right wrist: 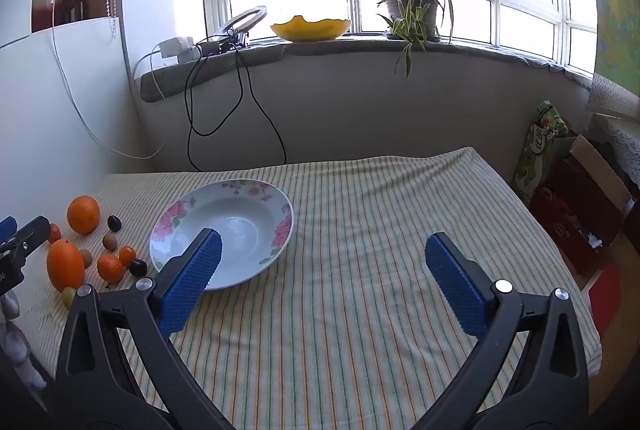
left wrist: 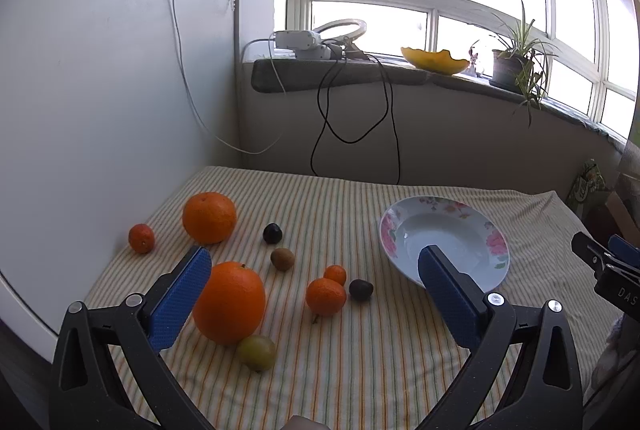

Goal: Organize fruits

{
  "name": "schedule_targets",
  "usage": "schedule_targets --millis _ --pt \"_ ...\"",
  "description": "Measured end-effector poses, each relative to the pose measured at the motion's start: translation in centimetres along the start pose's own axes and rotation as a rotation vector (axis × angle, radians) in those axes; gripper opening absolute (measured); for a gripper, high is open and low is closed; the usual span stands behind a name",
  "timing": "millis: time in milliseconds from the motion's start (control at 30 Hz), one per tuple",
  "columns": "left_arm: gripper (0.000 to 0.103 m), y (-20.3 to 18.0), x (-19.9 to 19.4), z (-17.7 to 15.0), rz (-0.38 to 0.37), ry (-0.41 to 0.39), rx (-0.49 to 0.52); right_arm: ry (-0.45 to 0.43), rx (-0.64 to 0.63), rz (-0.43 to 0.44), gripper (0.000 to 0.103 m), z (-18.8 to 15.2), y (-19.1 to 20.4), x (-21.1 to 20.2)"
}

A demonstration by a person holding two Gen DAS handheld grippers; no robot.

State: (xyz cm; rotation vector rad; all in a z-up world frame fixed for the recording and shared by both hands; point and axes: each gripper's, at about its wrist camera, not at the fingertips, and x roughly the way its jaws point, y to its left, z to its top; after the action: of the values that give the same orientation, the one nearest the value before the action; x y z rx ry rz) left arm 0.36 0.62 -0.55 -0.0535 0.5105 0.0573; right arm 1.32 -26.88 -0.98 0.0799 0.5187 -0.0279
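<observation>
A floral plate (left wrist: pixel 444 242) (right wrist: pixel 224 230) lies empty on the striped cloth. Left of it lie several fruits: a large orange (left wrist: pixel 230 302) (right wrist: pixel 65 264) nearest, another large orange (left wrist: pixel 209 217) (right wrist: pixel 83 213) farther back, small tangerines (left wrist: pixel 325 296) (left wrist: pixel 141 238), a kiwi (left wrist: pixel 282 258), dark plums (left wrist: pixel 273 233) (left wrist: pixel 361 289) and a green plum (left wrist: pixel 257 352). My left gripper (left wrist: pixel 314 282) is open above the fruits, its left pad beside the near orange. My right gripper (right wrist: pixel 326 262) is open and empty, above the cloth just right of the plate.
A white board (left wrist: pixel 100 109) walls the table's left side. Cables (left wrist: pixel 352 117) hang from the windowsill, which holds a yellow bowl (left wrist: pixel 434 61) and a potted plant (right wrist: pixel 412 9). Boxes and bags (right wrist: pixel 568 205) stand off the table's right edge.
</observation>
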Motion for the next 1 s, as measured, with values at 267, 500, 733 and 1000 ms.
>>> schedule_targets --millis 267,500,733,1000 --pt "0.103 -0.08 -0.35 -0.06 0.006 -0.01 0.007 0.005 0.001 0.0 0.103 -0.03 -0.06 0.09" --pt "0.103 -0.26 -0.54 -0.07 0.005 -0.016 0.016 0.007 0.003 0.007 0.103 -0.26 -0.15 -0.08" --pt "0.103 -0.23 -0.51 -0.06 0.005 -0.015 0.015 0.009 0.008 0.007 0.103 -0.31 -0.21 -0.04" --pt "0.103 -0.25 -0.53 -0.09 0.005 -0.014 0.013 0.016 0.008 0.008 0.103 -0.45 0.0 0.1"
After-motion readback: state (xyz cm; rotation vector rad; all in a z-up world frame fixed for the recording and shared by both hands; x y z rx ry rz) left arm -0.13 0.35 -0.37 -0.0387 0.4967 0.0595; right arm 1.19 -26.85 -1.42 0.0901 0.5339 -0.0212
